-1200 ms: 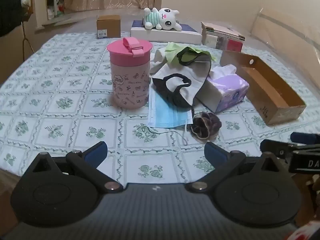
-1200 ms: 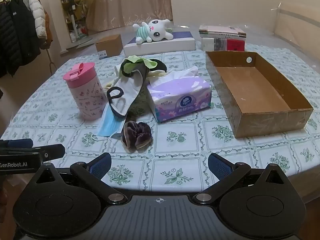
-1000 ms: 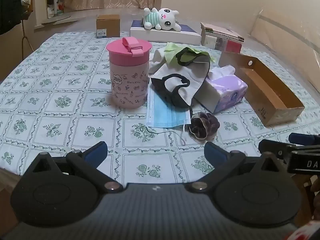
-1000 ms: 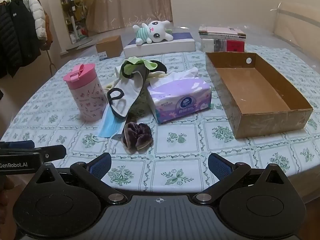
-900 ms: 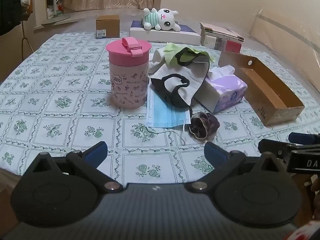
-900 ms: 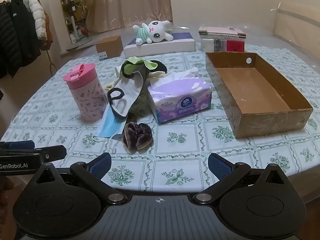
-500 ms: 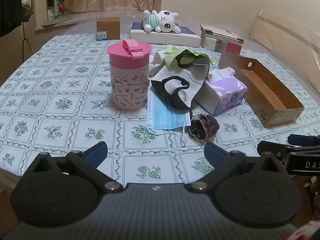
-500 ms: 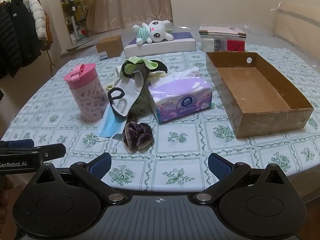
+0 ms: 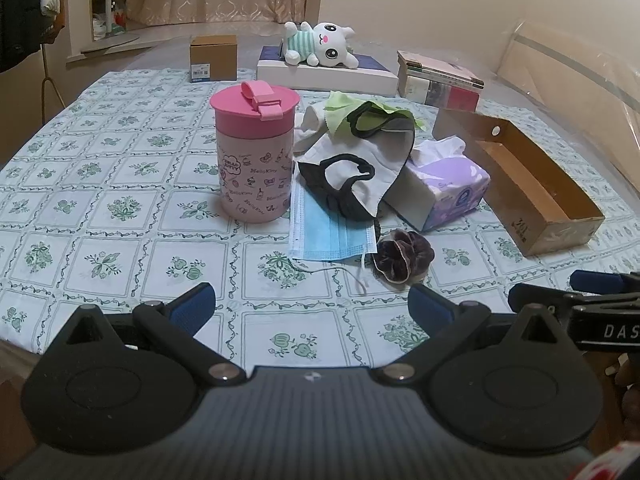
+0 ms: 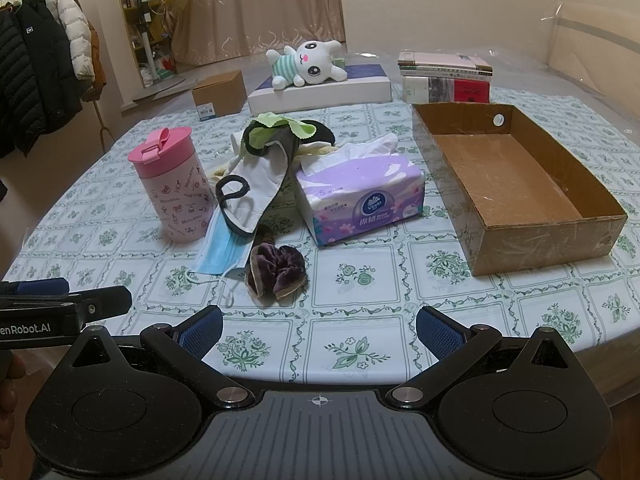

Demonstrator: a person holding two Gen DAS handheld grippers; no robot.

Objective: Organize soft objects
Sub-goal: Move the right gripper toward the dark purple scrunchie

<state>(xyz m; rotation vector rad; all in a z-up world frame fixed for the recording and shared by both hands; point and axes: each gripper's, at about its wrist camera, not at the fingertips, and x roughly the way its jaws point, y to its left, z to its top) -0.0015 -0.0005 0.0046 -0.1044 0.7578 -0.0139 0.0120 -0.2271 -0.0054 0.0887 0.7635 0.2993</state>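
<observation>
A dark purple scrunchie (image 9: 404,255) (image 10: 276,266) lies on the tablecloth beside a blue face mask (image 9: 330,226) (image 10: 222,248). A white and black cloth mask (image 9: 356,168) (image 10: 256,178) and a green cloth (image 9: 348,110) (image 10: 276,122) are heaped behind them. A purple tissue pack (image 9: 444,190) (image 10: 360,198) lies next to the heap. An empty cardboard box (image 9: 532,184) (image 10: 516,184) stands at the right. My left gripper (image 9: 310,304) and right gripper (image 10: 318,330) are open and empty above the table's near edge.
A pink lidded cup (image 9: 254,152) (image 10: 172,186) stands left of the heap. A plush rabbit (image 9: 320,44) (image 10: 306,64) lies on a flat white box at the back. Books (image 10: 446,76) and a small carton (image 10: 219,94) stand nearby. Coats (image 10: 36,68) hang at the left.
The left gripper has drawn back and risen slightly, so the objects look a little farther away. The right gripper has barely moved. Both stay open.
</observation>
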